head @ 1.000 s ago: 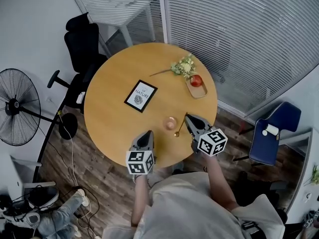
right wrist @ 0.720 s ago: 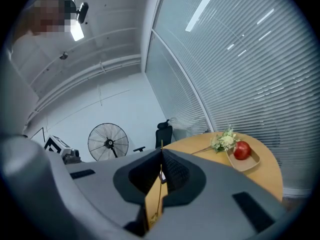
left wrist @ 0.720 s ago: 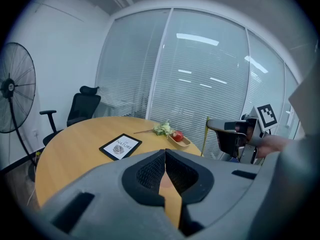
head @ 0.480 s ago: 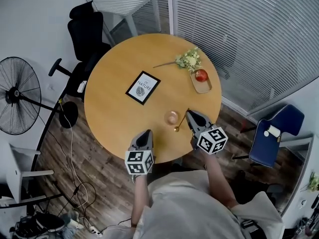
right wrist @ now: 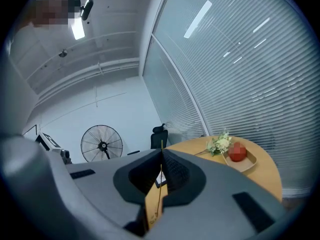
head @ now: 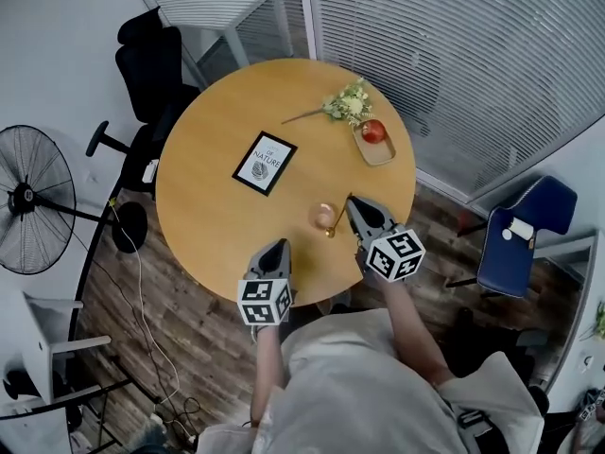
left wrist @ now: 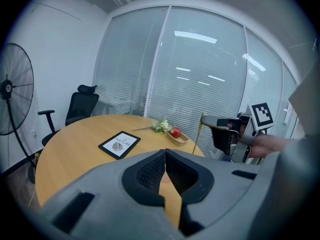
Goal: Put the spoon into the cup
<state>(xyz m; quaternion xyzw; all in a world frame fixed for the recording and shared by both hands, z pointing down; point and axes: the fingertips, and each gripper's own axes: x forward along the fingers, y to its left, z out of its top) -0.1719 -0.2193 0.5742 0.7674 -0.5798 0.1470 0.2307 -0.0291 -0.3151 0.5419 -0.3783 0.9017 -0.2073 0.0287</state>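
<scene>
thin gold metal spoon [head: 338, 218] steeply tilted, handle pinched in right gripper [head: 353, 203]; bowl end down, just beside small pink cup [head: 322, 217], upright.

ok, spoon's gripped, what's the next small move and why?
Probably shift the right hand-held gripper slightly to its left, then lower. It is shut on the spoon, which hangs downward just right of the pink cup, apparently not yet over its mouth.

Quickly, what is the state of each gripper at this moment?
The left gripper is closed, with nothing between its jaws.
The right gripper is closed on the handle of the spoon.
</scene>
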